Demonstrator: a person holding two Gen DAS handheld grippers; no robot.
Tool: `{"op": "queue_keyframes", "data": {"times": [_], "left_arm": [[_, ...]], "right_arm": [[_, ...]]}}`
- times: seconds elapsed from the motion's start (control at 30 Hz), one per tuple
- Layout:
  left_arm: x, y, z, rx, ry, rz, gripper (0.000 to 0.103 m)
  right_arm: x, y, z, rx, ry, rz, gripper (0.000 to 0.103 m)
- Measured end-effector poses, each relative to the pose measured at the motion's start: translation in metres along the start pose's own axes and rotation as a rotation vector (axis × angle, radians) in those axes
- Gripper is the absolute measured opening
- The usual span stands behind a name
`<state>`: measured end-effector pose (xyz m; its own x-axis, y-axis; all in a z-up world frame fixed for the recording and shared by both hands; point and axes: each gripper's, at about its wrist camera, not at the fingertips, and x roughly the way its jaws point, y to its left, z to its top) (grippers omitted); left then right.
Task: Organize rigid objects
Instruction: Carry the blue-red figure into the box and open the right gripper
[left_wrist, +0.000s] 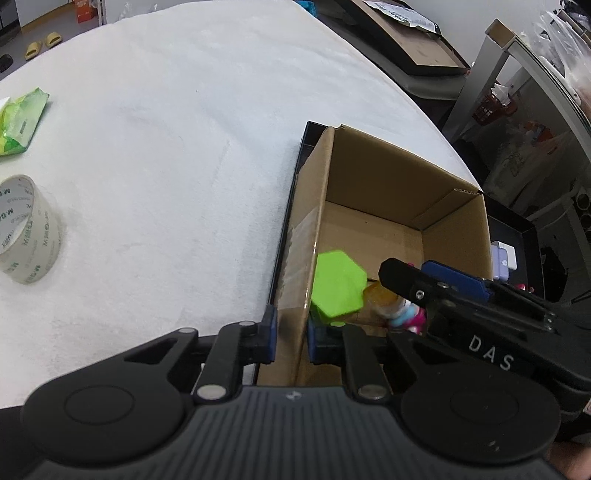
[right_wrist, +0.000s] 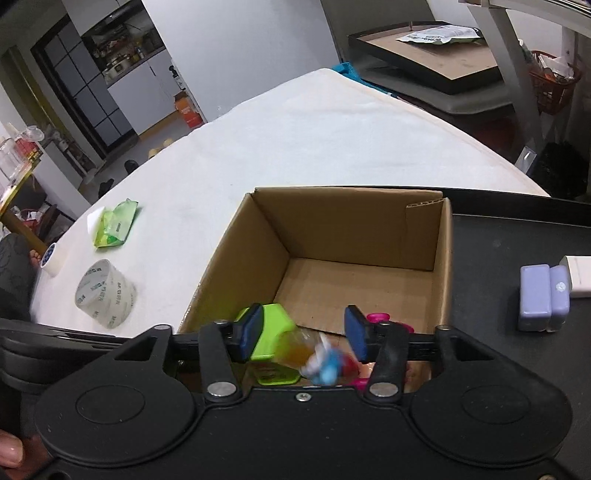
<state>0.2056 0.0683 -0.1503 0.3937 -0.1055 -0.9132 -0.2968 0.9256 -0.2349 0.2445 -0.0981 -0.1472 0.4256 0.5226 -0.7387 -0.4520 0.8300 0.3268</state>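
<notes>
Two grippers at one cardboard box (right_wrist: 354, 236).
Our left gripper (left_wrist: 291, 339) pinches its wall; right gripper (right_wrist: 303, 334) spread, blurred toy (right_wrist: 325, 363) beneath may bounce out.

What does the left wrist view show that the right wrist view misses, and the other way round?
Only the left wrist view shows the left tool straddling the cardboard box wall, one pad outside and one inside, and the right tool from the side above the box. Only the right wrist view shows the right tool's pads spread wide over a blurred orange and blue item, and a second, smaller tape roll. Both show the green toy, the large tape roll, the green packet and the lilac blocks.
</notes>
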Motion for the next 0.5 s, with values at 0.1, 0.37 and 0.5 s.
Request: {"op": "queue_keyframes", "data": {"times": [0.1,0.37,0.5], "left_arm": [[0.000,-0.001,0.000,0.001,0.001,0.004,0.015],[-0.001,-0.009,0.001,0.009,-0.003,0.034,0.015],[-0.004,-0.014,0.001,0.018,-0.011,0.060,0.018]], "right_arm": [[-0.006,-0.005,0.002,0.025,-0.017,0.008,0.051],[-0.022,-0.015,0.010,0.058,-0.073,0.019,0.051],[-0.028,-0.020,0.012,0.062,-0.095,0.020,0.051]]}}
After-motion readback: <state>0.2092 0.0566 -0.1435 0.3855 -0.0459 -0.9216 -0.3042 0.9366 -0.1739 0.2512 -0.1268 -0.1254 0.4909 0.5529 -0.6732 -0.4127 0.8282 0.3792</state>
